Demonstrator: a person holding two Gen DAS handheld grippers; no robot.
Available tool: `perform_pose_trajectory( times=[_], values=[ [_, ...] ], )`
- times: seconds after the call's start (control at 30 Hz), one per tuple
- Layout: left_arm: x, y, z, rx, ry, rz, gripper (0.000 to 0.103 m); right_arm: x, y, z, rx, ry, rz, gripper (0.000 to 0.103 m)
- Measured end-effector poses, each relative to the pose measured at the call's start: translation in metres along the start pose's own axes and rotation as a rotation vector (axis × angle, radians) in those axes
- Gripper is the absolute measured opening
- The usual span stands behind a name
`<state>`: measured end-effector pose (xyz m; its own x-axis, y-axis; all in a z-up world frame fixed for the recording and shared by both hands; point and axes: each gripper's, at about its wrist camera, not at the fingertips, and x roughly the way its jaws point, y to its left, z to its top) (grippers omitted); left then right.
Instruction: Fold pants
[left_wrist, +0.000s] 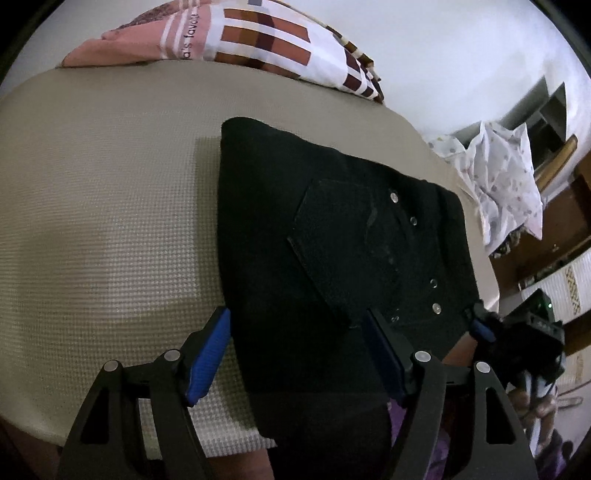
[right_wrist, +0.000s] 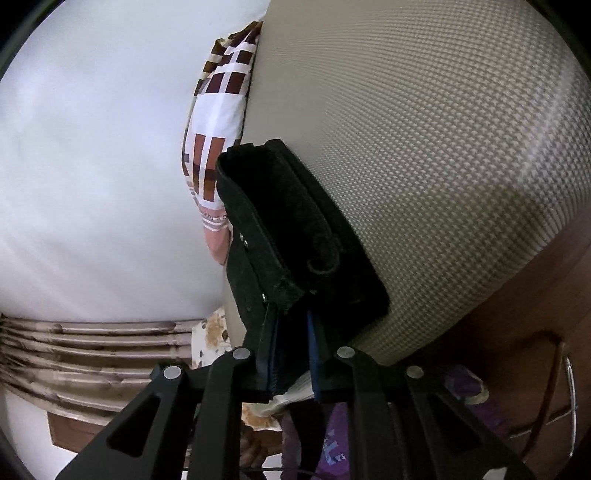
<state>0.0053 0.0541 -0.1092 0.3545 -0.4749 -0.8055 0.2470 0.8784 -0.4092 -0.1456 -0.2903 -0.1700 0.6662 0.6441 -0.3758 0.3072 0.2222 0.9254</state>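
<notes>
On the left side, the left gripper (left_wrist: 295, 354) stands wide open over the near edge of the black pants (left_wrist: 332, 240). Its left blue pad (left_wrist: 208, 354) is over the beige mattress (left_wrist: 103, 206), just beside the cloth, and its right pad is over the cloth itself. Neither pad seems to press on anything, so this gripper holds nothing.

The pants lie in the middle of the mattress as a compact, thick rectangle. One back pocket and some metal rivets face upward. The edges look quite straight, so I judge that the main folds are already made.

On the right side, the right gripper (right_wrist: 291, 332) is almost closed, and its pads pinch the thick corner of the folded pants (right_wrist: 295, 229), where the waistband layers are stacked. In the right wrist view this corner seems a little raised from the mattress, but I cannot tell this surely.

I think what is left is small: perhaps one last fold or a smoothing, then to let go of the corner. Striped bedding (left_wrist: 258, 37) lies at the far edge.
</notes>
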Motion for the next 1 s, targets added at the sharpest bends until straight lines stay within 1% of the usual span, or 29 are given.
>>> perform_pose_trajectory(
  times=[0.1, 0.17, 0.2, 0.27, 0.33, 0.4, 0.5, 0.6, 0.7, 0.77, 0.8, 0.87, 0.97, 1.0],
  values=[
    [-0.003, 0.0, -0.001, 0.009, -0.011, -0.007, 0.073, 0.0, -0.003, 0.001, 0.02, 0.002, 0.016, 0.012],
    [-0.008, 0.005, -0.001, -0.004, -0.026, -0.017, 0.073, -0.001, 0.001, -0.001, 0.0, -0.011, -0.004, 0.012],
    [-0.009, 0.008, 0.001, -0.016, -0.035, -0.025, 0.073, -0.001, 0.006, -0.002, -0.026, -0.016, -0.027, 0.012],
    [-0.01, 0.014, 0.004, -0.035, -0.044, -0.026, 0.073, 0.0, 0.006, -0.003, -0.04, -0.014, -0.04, 0.012],
    [-0.009, 0.02, 0.007, -0.049, -0.05, -0.029, 0.073, 0.001, 0.002, 0.0, -0.031, -0.009, -0.031, 0.012],
    [-0.009, 0.023, 0.008, -0.049, -0.054, -0.03, 0.073, 0.0, -0.002, 0.001, 0.002, -0.004, -0.004, 0.012],
    [-0.007, 0.023, 0.012, -0.026, -0.05, -0.03, 0.073, -0.001, -0.001, 0.001, 0.001, -0.001, -0.003, 0.012],
    [-0.001, 0.022, 0.015, 0.004, -0.035, -0.006, 0.073, -0.002, 0.0, 0.001, 0.005, 0.001, 0.002, 0.013],
    [0.003, 0.026, 0.017, -0.007, -0.035, -0.006, 0.073, -0.003, 0.0, 0.001, 0.002, 0.0, 0.003, 0.014],
    [0.005, 0.028, 0.017, -0.02, -0.029, -0.016, 0.073, -0.004, 0.005, 0.001, -0.015, -0.003, -0.005, 0.018],
    [0.006, 0.029, 0.017, -0.027, -0.027, -0.019, 0.073, -0.005, 0.006, 0.002, -0.019, -0.005, -0.008, 0.018],
    [0.005, 0.03, 0.017, -0.031, -0.03, -0.023, 0.073, -0.012, 0.009, 0.004, -0.037, -0.02, -0.038, 0.025],
    [0.005, 0.029, 0.017, -0.019, -0.031, -0.017, 0.073, -0.027, 0.021, 0.009, -0.11, -0.06, -0.113, 0.028],
    [0.005, 0.029, 0.017, -0.015, -0.03, -0.019, 0.073, -0.031, 0.03, 0.013, -0.162, -0.075, -0.154, 0.03]
  ],
)
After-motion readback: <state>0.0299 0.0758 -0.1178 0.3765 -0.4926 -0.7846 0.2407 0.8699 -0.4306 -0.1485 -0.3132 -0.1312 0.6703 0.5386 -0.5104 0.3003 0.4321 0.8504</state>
